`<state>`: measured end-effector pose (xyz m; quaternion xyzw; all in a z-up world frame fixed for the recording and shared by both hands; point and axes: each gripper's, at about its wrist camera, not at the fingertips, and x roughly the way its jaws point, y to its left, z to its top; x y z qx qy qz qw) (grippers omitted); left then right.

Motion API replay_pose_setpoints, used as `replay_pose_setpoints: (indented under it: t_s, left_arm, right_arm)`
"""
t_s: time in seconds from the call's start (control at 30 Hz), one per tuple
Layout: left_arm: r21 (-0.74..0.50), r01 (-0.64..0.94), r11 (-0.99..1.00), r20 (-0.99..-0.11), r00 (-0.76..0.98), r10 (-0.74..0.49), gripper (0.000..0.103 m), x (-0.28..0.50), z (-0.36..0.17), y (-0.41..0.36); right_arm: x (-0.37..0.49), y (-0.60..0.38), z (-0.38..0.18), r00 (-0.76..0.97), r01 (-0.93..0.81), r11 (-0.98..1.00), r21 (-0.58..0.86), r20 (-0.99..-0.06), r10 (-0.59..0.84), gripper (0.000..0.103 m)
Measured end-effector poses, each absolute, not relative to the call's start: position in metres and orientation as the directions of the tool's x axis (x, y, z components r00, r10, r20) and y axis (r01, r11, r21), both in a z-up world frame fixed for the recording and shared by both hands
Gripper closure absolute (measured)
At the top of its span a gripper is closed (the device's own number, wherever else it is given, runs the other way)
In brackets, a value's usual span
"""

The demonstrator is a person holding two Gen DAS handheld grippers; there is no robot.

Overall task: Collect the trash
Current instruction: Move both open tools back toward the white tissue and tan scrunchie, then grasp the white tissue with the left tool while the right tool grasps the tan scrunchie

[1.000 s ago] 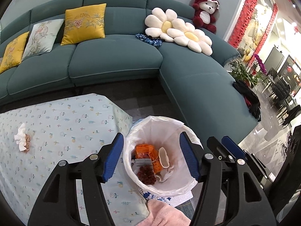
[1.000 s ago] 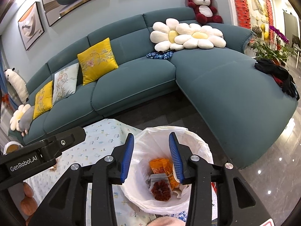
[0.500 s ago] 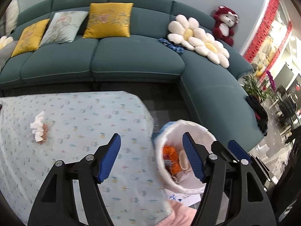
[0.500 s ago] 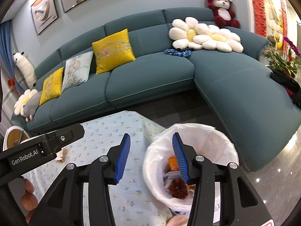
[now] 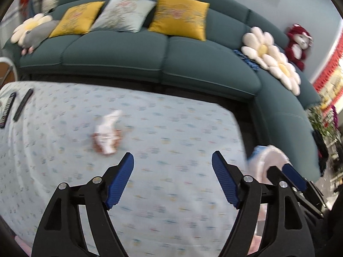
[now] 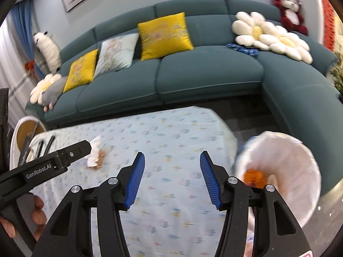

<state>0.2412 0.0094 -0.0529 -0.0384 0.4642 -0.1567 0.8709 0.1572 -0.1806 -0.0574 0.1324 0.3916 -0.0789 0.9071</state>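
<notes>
Both tongs have swung off the lined bin [image 6: 285,171] onto the desk [image 5: 171,128]. Left tongs [image 5: 172,167] opening, empty; right tongs [image 6: 172,167] spread, empty. Crumpled tissue [image 5: 107,132] now ahead-left of the left tongs; bin sits right.

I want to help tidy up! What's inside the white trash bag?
Inside the white trash bag you can see an orange wrapper and something pale beside it. The rest is hidden by the right hand-held gripper and the bag's wall.

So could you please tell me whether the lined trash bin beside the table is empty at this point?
Not empty. The trash bin holds an orange wrapper inside its white liner.
</notes>
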Motion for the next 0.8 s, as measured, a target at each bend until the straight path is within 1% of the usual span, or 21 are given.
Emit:
replay_pose_setpoints:
  t_s: [0.13, 0.3, 0.47, 0.63, 0.67, 0.7, 0.8]
  left_arm:
    - [-0.198, 0.171, 0.965, -0.819, 0.513, -0.259, 0.031, 0.268, -0.074, 0.055]
    - [-0.182, 0.146, 0.972, -0.839, 0.493, -0.232, 0.031, 0.294, -0.097, 0.083]
    - [-0.193, 0.158, 0.968, -0.860, 0.448, -0.244, 0.031, 0.323, -0.124, 0.093]
    - [-0.228, 0.175, 0.958, -0.870, 0.406, -0.281, 0.032, 0.343, -0.148, 0.089]
    - [-0.228, 0.176, 0.958, -0.872, 0.401, -0.281, 0.037, 0.345, -0.151, 0.088]
    - [-0.232, 0.182, 0.956, -0.875, 0.391, -0.287, 0.039, 0.348, -0.156, 0.086]
    - [-0.252, 0.179, 0.951, -0.877, 0.373, -0.303, 0.056, 0.355, -0.165, 0.089]
  right_arm:
    - [0.187, -0.145, -0.075, 0.655, 0.202, 0.964, 0.175, -0.756, 0.000, 0.051]
    - [0.227, -0.104, -0.103, 0.613, 0.160, 0.971, 0.175, -0.789, 0.041, 0.051]
    - [0.255, -0.080, -0.128, 0.577, 0.147, 0.973, 0.180, -0.815, 0.064, 0.051]
    - [0.276, -0.065, -0.150, 0.542, 0.139, 0.974, 0.180, -0.837, 0.077, 0.051]
    - [0.278, -0.064, -0.153, 0.538, 0.137, 0.974, 0.180, -0.839, 0.079, 0.051]
    - [0.278, -0.064, -0.153, 0.538, 0.137, 0.974, 0.180, -0.839, 0.079, 0.051]
    - [0.286, -0.057, -0.164, 0.523, 0.128, 0.976, 0.176, -0.848, 0.084, 0.051]
